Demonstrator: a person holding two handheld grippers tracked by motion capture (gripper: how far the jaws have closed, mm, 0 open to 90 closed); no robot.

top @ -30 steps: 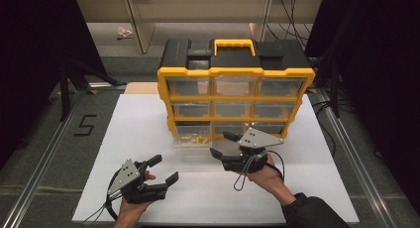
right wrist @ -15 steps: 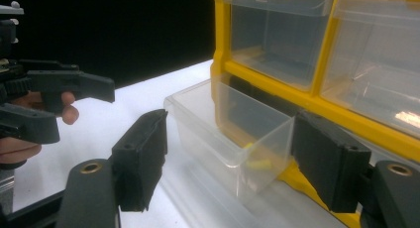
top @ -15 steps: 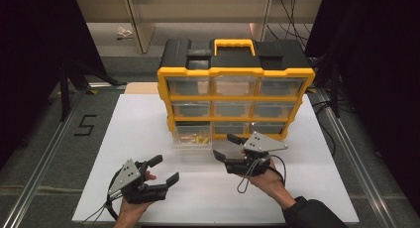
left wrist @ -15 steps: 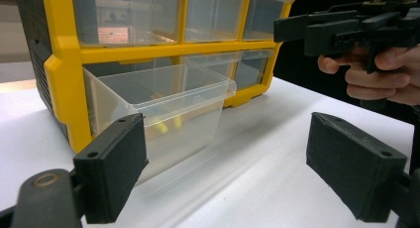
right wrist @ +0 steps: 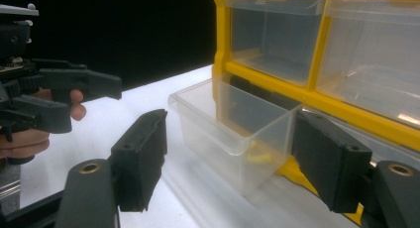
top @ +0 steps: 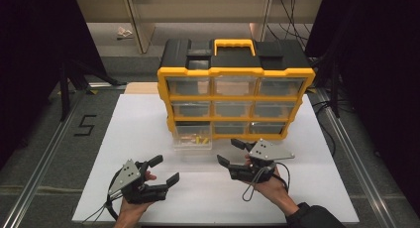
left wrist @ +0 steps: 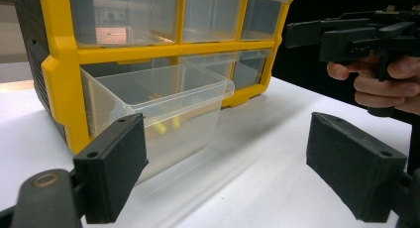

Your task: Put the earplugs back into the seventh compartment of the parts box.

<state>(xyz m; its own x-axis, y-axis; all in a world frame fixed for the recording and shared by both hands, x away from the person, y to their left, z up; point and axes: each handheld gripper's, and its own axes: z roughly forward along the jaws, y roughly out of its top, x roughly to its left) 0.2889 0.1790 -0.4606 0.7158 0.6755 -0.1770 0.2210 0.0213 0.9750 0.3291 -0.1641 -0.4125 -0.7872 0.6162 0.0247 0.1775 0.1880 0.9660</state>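
A yellow-and-black drawer organizer (top: 235,96) stands upright on the white table (top: 148,119). Its bottom-left clear drawer (top: 192,139) is pulled out, with small yellow pieces (top: 200,140) inside. My left gripper (top: 166,169) is open near the front left of the table, pointing at the drawer (left wrist: 163,104) from a distance. My right gripper (top: 229,152) is open just right of the drawer, and the drawer (right wrist: 233,129) lies ahead between its jaws without touching them. Neither holds anything. Each gripper view shows the other gripper (left wrist: 309,39) (right wrist: 94,105), hand-held.
The organizer's other clear drawers (top: 230,109) are pushed in. Metal rails (top: 44,153) run along both sides of the table. Cables (top: 324,109) lie at the right rear. A "5" mark (top: 85,125) is on the floor at left.
My right gripper has drawn back a little toward the person and away from the organizer. The left gripper has stayed put.
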